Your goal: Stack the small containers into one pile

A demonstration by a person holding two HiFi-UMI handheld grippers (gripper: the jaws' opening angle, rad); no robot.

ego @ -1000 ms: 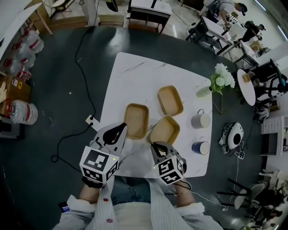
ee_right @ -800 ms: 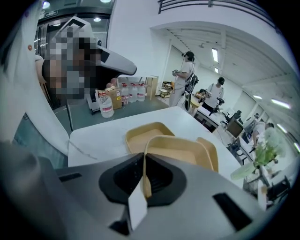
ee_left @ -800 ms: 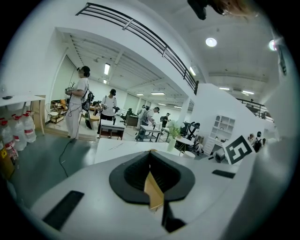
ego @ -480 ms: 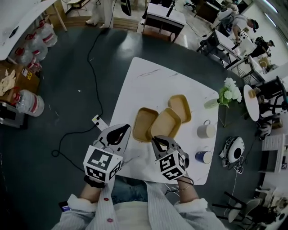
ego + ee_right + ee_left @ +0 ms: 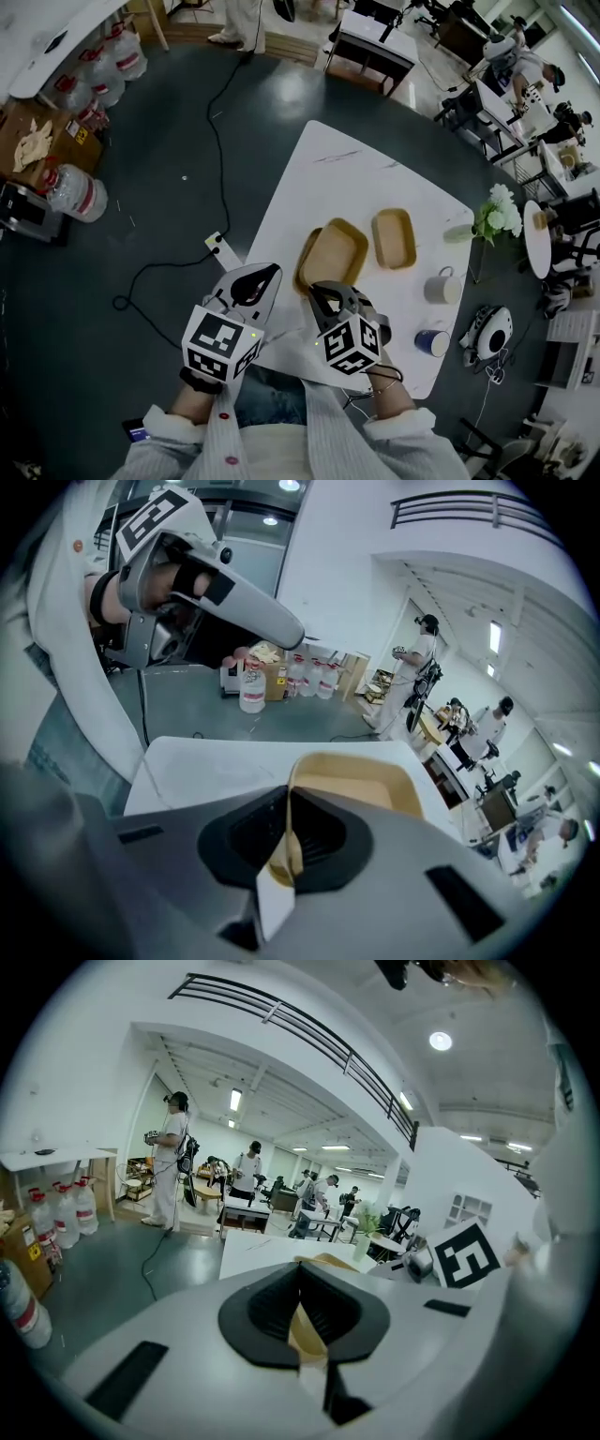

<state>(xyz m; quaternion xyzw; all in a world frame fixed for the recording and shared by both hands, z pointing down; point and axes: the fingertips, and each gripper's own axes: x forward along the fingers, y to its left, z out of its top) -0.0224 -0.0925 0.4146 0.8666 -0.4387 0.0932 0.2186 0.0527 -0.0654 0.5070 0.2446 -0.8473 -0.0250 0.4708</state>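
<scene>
Three shallow tan containers are on the white table (image 5: 319, 169). One container (image 5: 336, 253) lies tilted on top of a second one, whose rim (image 5: 303, 264) shows at its left. My right gripper (image 5: 324, 291) is shut on the upper container's near rim (image 5: 287, 847); its tray (image 5: 352, 789) stretches ahead of the jaws. My left gripper (image 5: 266, 274) is shut on the lower container's rim (image 5: 302, 1327). The third container (image 5: 394, 237) lies alone to the right, flat on the table.
A grey mug (image 5: 441, 286) and a blue cup (image 5: 433, 341) stand near the table's right edge, with a vase of white flowers (image 5: 495, 212) beyond. A black cable (image 5: 169, 272) runs over the dark floor at the left. People stand at far tables.
My right gripper has carried its container left and set it over the left container. The left gripper has stayed at that container's rim. The view has shifted right.
</scene>
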